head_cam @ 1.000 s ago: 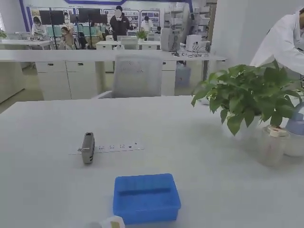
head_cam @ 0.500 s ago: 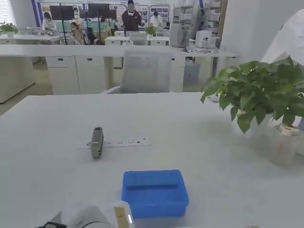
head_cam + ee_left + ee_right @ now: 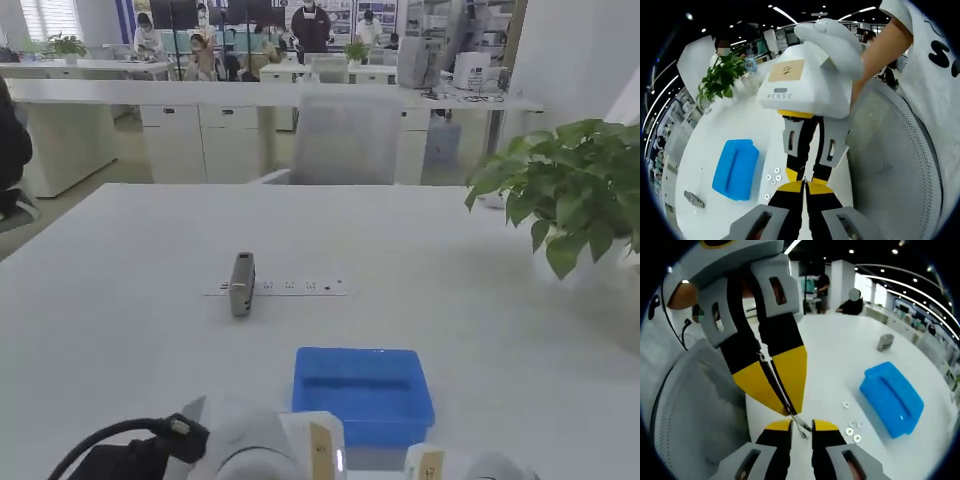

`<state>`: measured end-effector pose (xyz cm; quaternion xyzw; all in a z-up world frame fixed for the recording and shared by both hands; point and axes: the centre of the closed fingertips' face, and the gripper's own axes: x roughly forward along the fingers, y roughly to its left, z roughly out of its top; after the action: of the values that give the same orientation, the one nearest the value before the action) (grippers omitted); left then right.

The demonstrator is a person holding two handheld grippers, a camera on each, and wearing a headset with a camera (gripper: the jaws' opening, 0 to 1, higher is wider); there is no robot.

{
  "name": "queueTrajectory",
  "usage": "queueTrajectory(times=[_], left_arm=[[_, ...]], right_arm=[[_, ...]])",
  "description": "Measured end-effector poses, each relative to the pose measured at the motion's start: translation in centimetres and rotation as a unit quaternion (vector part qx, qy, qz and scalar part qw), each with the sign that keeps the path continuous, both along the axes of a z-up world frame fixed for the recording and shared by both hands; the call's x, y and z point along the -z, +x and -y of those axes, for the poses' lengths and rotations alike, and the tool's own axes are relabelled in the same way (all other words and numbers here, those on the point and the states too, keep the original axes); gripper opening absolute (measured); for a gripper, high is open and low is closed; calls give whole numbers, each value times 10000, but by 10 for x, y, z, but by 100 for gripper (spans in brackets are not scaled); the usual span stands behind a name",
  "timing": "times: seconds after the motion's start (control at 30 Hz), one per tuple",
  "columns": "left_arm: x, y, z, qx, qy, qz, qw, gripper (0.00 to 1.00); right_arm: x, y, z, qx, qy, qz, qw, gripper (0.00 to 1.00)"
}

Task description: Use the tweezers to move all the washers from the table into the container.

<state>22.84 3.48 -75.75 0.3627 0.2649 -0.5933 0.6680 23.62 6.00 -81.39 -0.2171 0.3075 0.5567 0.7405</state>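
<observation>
Nothing delivered yet: the washers (image 3: 852, 426) lie on the table (image 3: 840, 365) just near of the blue container (image 3: 892, 397). The left gripper (image 3: 789, 411) clamps the empty tweezers (image 3: 772, 377); the right gripper (image 3: 801, 426) stands slightly apart around their tip, seemingly not gripping.

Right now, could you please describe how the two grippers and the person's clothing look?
The right gripper has a white housing with a tan label, XENSE lettering, a yellow band, and grey slotted jaws with black and yellow tips. The left gripper has matching jaws. A black cable leads to a gripper in the head view. The person wears a white T-shirt with black print.
</observation>
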Motion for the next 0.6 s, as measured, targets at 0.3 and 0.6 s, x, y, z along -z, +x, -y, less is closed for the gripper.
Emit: queueTrajectory(times=[0.3, 0.6], left_arm=[[0, 13, 1, -825, -497, 128, 9953, 0], [-1, 19, -39, -2857, -1675, -180, 9434, 26]], right_arm=[[3, 2, 1, 108, 65, -38, 9999, 3], [-8, 24, 8, 660, 300, -183, 9972, 3]])
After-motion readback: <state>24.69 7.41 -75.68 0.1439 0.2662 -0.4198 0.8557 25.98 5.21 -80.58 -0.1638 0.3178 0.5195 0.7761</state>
